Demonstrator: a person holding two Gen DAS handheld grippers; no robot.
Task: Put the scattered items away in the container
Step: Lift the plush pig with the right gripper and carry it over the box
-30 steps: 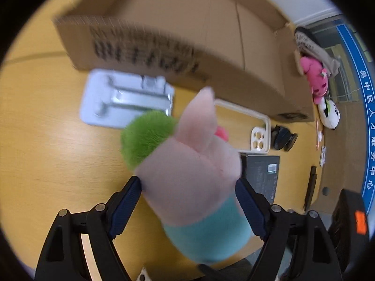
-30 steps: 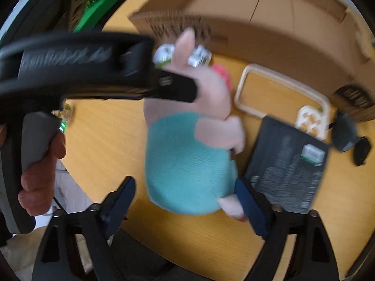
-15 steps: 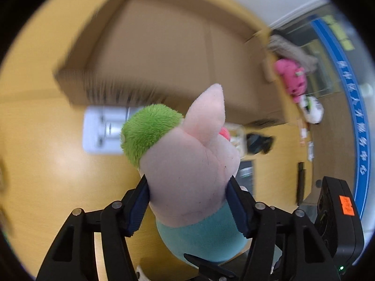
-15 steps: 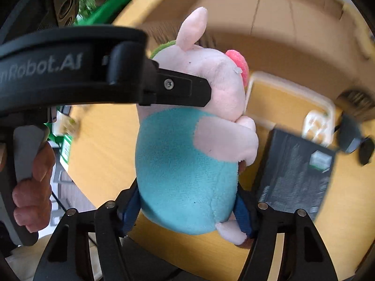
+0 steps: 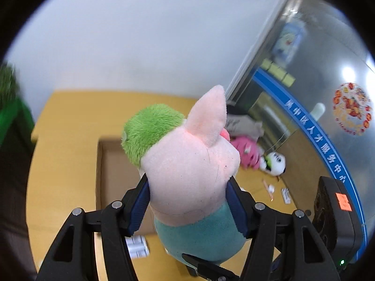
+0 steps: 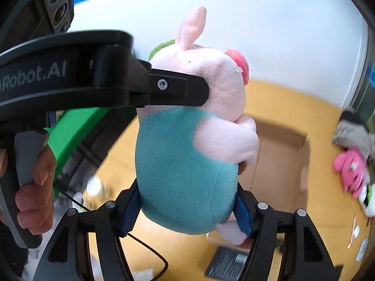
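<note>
From the left wrist, the left gripper (image 5: pixel 187 207) pinches the pink head of the plush pig (image 5: pixel 187 175) between its blue pads, and the toy is held up in the air above the open cardboard box (image 5: pixel 112 171) on the yellow table (image 5: pixel 65 121).

From the right wrist, the right gripper (image 6: pixel 187 210) squeezes the pig's teal body (image 6: pixel 182 178), and the box (image 6: pixel 281 161) stands behind it. A hand (image 6: pixel 35 187) holds the left gripper's handle.

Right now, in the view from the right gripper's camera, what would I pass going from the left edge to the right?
A hand gripping a handle → the pig plush → the open cardboard box → a pink soft toy at the right edge.
</note>
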